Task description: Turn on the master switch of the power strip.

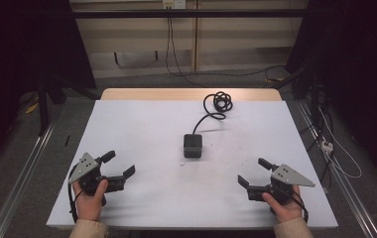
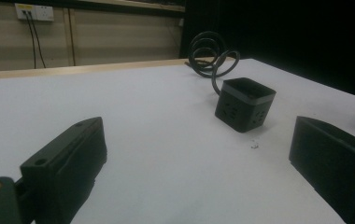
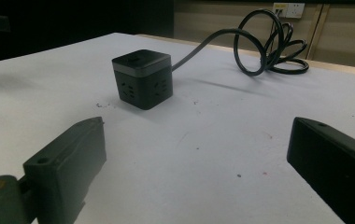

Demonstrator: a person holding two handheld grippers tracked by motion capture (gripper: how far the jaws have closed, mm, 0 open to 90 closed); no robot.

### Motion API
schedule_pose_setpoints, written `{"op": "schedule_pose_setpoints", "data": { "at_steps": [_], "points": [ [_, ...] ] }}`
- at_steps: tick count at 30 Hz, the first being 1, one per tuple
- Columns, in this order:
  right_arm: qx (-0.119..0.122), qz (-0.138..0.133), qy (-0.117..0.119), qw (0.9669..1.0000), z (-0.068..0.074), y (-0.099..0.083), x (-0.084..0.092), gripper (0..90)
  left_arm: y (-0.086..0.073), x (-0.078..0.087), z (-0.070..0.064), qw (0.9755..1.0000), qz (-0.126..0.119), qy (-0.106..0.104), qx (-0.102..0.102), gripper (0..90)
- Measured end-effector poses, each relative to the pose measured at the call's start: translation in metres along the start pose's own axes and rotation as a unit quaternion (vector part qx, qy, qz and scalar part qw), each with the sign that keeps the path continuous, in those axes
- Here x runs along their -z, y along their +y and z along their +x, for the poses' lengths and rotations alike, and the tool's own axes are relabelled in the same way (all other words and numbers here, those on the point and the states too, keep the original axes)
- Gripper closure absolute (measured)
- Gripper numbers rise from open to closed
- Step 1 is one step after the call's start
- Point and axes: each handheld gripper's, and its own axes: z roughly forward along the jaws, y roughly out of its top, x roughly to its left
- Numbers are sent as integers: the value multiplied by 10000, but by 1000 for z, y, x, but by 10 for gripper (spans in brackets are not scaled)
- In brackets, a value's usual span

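Both grippers rest low at the near edge of the table (image 1: pixel 127 119), jaws spread wide and holding nothing: our left gripper (image 1: pixel 118 168) at the near left, our right gripper (image 1: pixel 254 172) at the near right. Between them and farther out sits the black cube power socket (image 1: pixel 193 146), upright near the middle of the white surface, well apart from either set of jaws. From the left gripper it lies ahead and to the right (image 2: pixel 244 103); from the right gripper, ahead and to the left (image 3: pixel 142 78). We judge the two about equally far from it, so neither hand has a clear advantage. Its cable (image 1: pixel 207 118) leaves the far side of the cube and runs away from us to a loose coil (image 1: pixel 221 101) near the far edge. We judge the cube's near side faces free of it, so a reach inward and forward looks unobstructed.
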Motion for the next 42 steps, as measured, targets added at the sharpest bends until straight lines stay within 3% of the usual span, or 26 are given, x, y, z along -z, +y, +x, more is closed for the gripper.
{"op": "schedule_pose_setpoints", "data": {
  "at_steps": [16,42],
  "points": [
    [-19,-31,-22,10000,-1,0,2,40,11,-11,-10,9999,-30,-104,21,39],
    [-15,-36,51,10000,0,1,2,42,19,-38,-29,9993,131,-339,-39,39]
  ]
}}
